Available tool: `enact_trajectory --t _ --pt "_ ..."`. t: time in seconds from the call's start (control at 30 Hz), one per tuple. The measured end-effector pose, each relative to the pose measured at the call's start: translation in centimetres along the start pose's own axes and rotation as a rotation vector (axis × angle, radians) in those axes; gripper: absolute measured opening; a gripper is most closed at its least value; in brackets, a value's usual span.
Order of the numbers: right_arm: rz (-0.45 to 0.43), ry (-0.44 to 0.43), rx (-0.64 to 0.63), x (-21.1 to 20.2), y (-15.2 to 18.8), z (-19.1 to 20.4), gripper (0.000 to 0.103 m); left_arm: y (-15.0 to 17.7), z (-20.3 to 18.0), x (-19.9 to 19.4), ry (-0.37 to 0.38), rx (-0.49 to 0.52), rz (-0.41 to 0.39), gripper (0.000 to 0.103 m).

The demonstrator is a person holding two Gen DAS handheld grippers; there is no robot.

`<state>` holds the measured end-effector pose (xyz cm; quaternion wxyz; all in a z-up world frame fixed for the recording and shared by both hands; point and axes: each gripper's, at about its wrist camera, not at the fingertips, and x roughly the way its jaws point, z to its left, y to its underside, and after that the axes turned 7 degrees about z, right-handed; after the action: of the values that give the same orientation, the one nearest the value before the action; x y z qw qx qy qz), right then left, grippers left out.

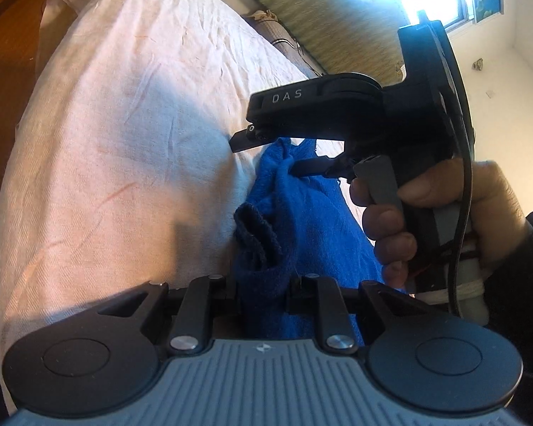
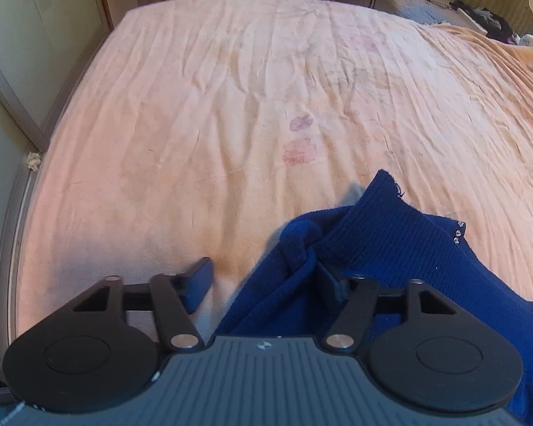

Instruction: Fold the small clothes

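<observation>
The blue knit garment [image 2: 391,259] lies bunched on the pink bedsheet [image 2: 231,106], its ribbed cuff [image 2: 376,213] turned up toward the middle of the bed. My left gripper [image 1: 263,291] is pinched down on a dark fold of it, close in, so I can anchor that end while the other side gets arranged. My right gripper [image 2: 266,284] stands wide apart: one finger [image 2: 199,284] rests bare on the sheet, the other is nosed into the cloth, holding nothing, I judge, though folds hide its tip. From the left wrist view, a hand [image 1: 444,213] grips the right tool's handle, jaws poised over the garment's far edge to take a fresh bite.
</observation>
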<state>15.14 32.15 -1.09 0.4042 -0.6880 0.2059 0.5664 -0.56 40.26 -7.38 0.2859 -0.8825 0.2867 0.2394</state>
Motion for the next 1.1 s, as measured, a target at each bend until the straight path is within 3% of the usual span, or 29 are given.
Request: enact_trajectory --t 0.03,0.07,0.13,0.27,0.4,0.6,0.77,0.9,1.07,1.1 --pt "-0.010 0.007 0.002 -0.2 0.1 -0.2 0.028 0.1 -0.1 0.0 -0.005 0.007 -0.001 0.019" --pt "-0.013 0.018 0.003 -0.3 0.0 -0.7 0.021 0.1 -0.2 -0.1 -0.012 0.010 -0.003 0.018" --pt "-0.020 -0.057 0.045 -0.8 0.0 -2.3 0.015 0.2 -0.7 -0.3 -0.027 0.022 -0.006 0.018" --pt "-0.057 -0.192 0.121 -2.3 0.5 -5.3 0.012 0.6 -2.6 -1.1 -0.047 0.079 -0.028 0.017" --pt "-0.130 -0.296 0.166 -4.9 1.7 -8.7 0.011 1.4 -6.4 -2.2 -0.060 0.221 -0.072 0.017" --pt "-0.281 -0.426 0.292 -11.0 6.1 -19.4 0.011 4.9 -14.7 -1.5 -0.041 0.497 -0.093 0.018" --pt "-0.341 -0.393 0.417 -13.4 14.2 -29.6 0.011 10.2 -21.9 2.7 0.040 0.665 -0.012 0.017" --pt "-0.342 -0.373 0.560 -11.8 21.6 -36.3 0.011 15.9 -26.4 7.7 0.065 0.778 0.099 0.017" --pt "-0.347 -0.423 0.691 -7.2 27.5 -40.2 0.013 21.6 -28.6 13.1 -0.015 0.896 0.176 0.018" --pt "-0.363 -0.447 0.709 -6.7 28.2 -40.5 0.018 22.4 -28.7 13.9 -0.031 0.918 0.185 0.018"
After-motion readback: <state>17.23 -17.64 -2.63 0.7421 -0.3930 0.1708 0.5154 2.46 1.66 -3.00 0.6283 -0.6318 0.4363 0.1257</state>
